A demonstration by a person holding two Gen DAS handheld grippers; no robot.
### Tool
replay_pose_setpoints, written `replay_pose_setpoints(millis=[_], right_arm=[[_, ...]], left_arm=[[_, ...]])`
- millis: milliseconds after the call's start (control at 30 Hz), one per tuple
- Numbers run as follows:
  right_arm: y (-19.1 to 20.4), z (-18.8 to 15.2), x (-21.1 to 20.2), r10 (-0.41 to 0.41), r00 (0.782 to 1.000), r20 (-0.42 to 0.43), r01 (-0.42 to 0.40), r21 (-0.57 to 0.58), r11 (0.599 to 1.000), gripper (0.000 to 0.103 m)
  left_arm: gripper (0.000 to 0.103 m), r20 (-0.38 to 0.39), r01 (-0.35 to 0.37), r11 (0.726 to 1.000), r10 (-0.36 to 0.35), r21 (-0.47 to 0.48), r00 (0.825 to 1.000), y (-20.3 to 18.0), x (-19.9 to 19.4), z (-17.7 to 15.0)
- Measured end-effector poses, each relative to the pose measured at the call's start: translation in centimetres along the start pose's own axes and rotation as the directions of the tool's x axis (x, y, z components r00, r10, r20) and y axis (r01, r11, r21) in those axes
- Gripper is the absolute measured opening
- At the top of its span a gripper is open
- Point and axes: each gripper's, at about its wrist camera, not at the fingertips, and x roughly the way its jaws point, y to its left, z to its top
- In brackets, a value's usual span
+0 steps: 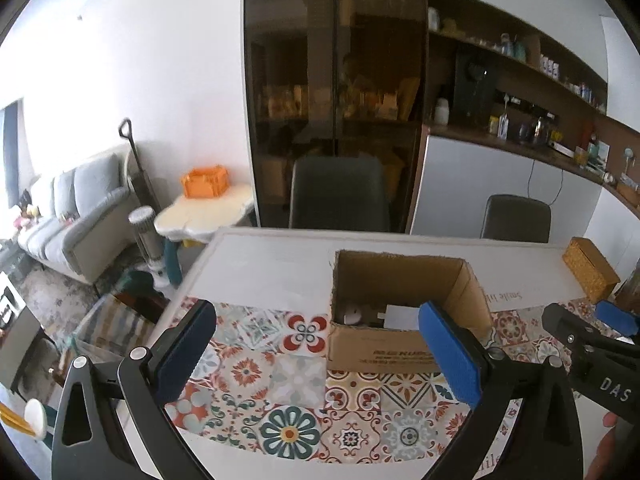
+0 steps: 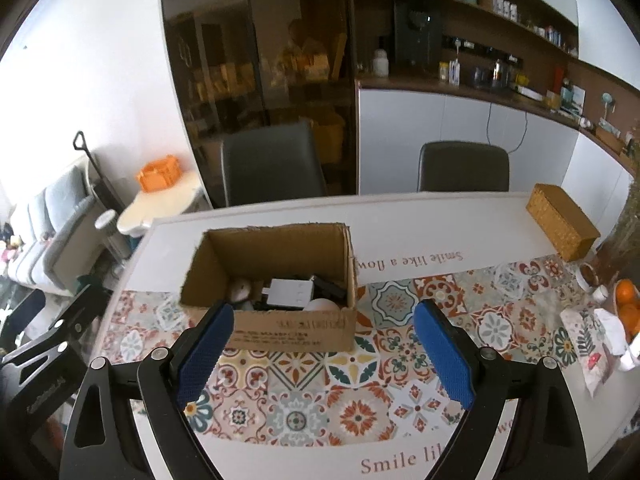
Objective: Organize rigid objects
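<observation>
An open cardboard box (image 2: 296, 330) stands on the patterned tablecloth; it also shows in the left wrist view (image 1: 372, 354). Inside lie several rigid items: a white adapter (image 2: 289, 293), a black object (image 2: 330, 287), a pale computer mouse (image 2: 241, 289) and a white rounded thing (image 2: 320, 304). In the left wrist view only the mouse (image 1: 353, 314) and a white piece (image 1: 402, 316) show. My left gripper (image 1: 320, 340) is open and empty, in front of the box. My right gripper (image 2: 324, 340) is open and empty, just before the box's near wall.
A woven basket (image 2: 562, 226) sits at the table's far right. Oranges (image 2: 626, 304), small cups and a paper packet (image 2: 592, 344) lie at the right edge. Two dark chairs (image 2: 272, 166) stand behind the table. The right gripper shows in the left wrist view (image 1: 588, 332).
</observation>
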Motion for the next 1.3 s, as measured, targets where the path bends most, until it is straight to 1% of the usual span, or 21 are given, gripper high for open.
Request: replay_pose_setpoints(millis=[167, 233, 367, 500, 633, 700, 833, 1300], right_arm=[[-0.1, -1.8, -3.5, 0.023, 0.998, 0.056, -0.023, -0.01, 1.0, 0.092], [-0.2, -2.4, -4.6, 0.034, 0.997, 0.07, -0.032, -0.017, 0.999, 0.092], [-0.3, -3.6, -6.8, 0.051, 0.993, 0.106, -0.048, -0.027, 0.998, 0.092], [-0.6, -4.6, -8.2, 0.058, 0.99, 0.126, -0.055, -0.03, 0.998, 0.092], [-0.9, -5.1, -9.1, 0.069, 0.988, 0.14, -0.066, -0.024, 0.998, 0.093], [-1.1, -5.2, -9.5, 0.065, 0.987, 0.15, -0.063, -0.017, 0.998, 0.093], [-1.2, -5.3, -10.1, 0.069, 0.984, 0.165, -0.066, -0.021, 0.998, 0.093], [-1.2, -5.2, -10.8, 0.088, 0.977, 0.194, -0.083, -0.033, 0.996, 0.093]], left_arm=[[0.103, 0.055, 0.01, 1.0, -0.011, 0.021, 0.998, -0.1, -3.4, -0.9], [0.103, 0.061, 0.027, 0.999, -0.028, 0.027, 0.998, -0.2, -4.3, -1.1], [0.103, 0.081, 0.036, 0.999, -0.037, 0.023, 0.996, -0.2, -6.2, -1.7], [0.103, 0.101, 0.006, 1.0, -0.008, 0.021, 0.995, -0.1, -7.8, -2.4], [0.103, 0.12, 0.016, 0.999, -0.021, 0.037, 0.993, -0.2, -9.0, -2.9], [0.103, 0.129, 0.015, 0.999, -0.02, 0.042, 0.991, -0.2, -9.3, -3.0], [0.103, 0.146, 0.033, 0.999, -0.037, 0.031, 0.989, 0.0, -9.7, -2.9], [0.103, 0.169, 0.012, 1.0, -0.015, 0.02, 0.986, 0.1, -10.1, -2.7]])
